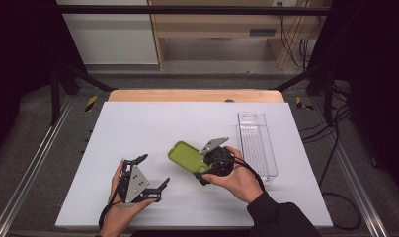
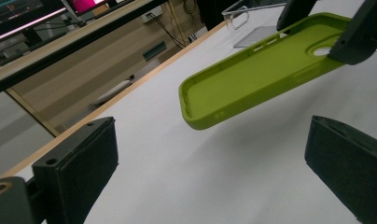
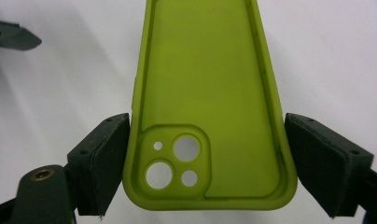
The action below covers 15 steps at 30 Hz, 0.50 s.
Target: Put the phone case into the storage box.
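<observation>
The right gripper (image 1: 213,160) clamps a green phone case (image 3: 207,107) by its camera end, above the white table (image 1: 138,128). A clear tray (image 1: 257,143) beside it appears empty. The left gripper (image 1: 149,174) hovers with jaws spread, holding nothing.

A fixed high camera looks forward and down over the white desk (image 1: 138,123), while a camera riding each hand-held gripper looks close along its own jaws (all three views share the green phone case (image 1: 185,156) (image 2: 252,74) (image 3: 205,93)).
</observation>
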{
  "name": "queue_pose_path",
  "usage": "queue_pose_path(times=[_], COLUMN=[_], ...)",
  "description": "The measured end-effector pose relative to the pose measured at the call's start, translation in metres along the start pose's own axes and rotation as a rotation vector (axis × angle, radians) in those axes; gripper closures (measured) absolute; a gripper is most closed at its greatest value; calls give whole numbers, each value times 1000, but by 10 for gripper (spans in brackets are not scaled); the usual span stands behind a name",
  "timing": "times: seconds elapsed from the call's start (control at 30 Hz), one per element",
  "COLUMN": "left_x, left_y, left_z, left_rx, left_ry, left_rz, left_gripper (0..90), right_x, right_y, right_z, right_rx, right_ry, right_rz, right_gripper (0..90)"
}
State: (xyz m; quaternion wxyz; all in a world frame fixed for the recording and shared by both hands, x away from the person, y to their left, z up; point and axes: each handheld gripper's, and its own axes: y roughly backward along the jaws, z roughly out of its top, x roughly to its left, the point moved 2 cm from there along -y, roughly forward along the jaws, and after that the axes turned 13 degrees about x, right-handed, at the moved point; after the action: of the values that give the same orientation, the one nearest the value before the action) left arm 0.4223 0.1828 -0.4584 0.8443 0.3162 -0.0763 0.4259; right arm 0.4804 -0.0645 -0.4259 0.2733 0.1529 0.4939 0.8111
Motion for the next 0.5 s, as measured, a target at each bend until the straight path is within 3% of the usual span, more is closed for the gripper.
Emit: queue_pose_path(times=[0.23,0.43,0.5], left_x=[-4,-5,-5], left_y=[-10,-30,-35], left_z=[11,26,28], left_rx=[2,17,25], left_ry=[-64,-162,-177], left_rz=[44,65,73], left_gripper=[24,30,34], right_x=[-6,-14,-17], right_y=[8,19,22], right_z=[3,8,9], right_rx=[1,2,10], right_ry=[-6,-12,-10], right_rz=[1,4,7], right_gripper=[174,174,174])
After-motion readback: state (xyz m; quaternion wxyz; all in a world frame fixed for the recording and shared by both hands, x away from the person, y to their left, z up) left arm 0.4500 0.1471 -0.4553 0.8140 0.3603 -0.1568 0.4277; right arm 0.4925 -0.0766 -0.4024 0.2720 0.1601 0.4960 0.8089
